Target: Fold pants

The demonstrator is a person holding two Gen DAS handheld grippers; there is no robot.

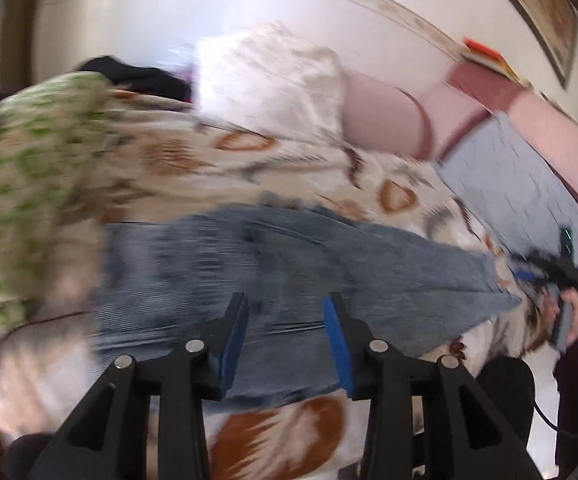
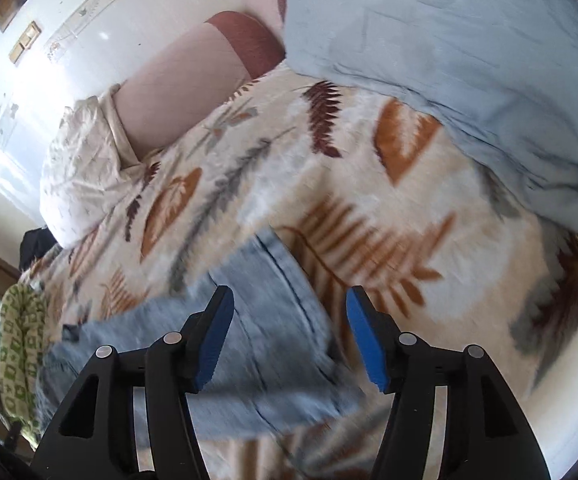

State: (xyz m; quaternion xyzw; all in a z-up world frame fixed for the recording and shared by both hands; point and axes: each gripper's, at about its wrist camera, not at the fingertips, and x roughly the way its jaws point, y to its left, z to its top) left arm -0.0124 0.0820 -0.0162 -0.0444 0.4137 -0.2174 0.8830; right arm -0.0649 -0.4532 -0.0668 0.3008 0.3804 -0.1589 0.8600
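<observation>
Bed (image 2: 369,184) with leaf-print blanket, green patterned cloth (image 1: 21,184) far left. Jeans (image 1: 289,256) flat on blanket, blurry. Left gripper (image 1: 285,312) fingers apart, nothing held, above denim. Right gripper (image 2: 290,308) wider, also empty.

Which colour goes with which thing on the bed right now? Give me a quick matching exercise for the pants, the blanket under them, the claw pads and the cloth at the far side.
Things:
1. pants
2. blanket
3. claw pads
4. patterned cloth

Colours:
A. green and white
B. bright blue
C. faded denim blue
D. cream with rust and grey leaves

Pairs: 1-C, 2-D, 3-B, 4-A
</observation>
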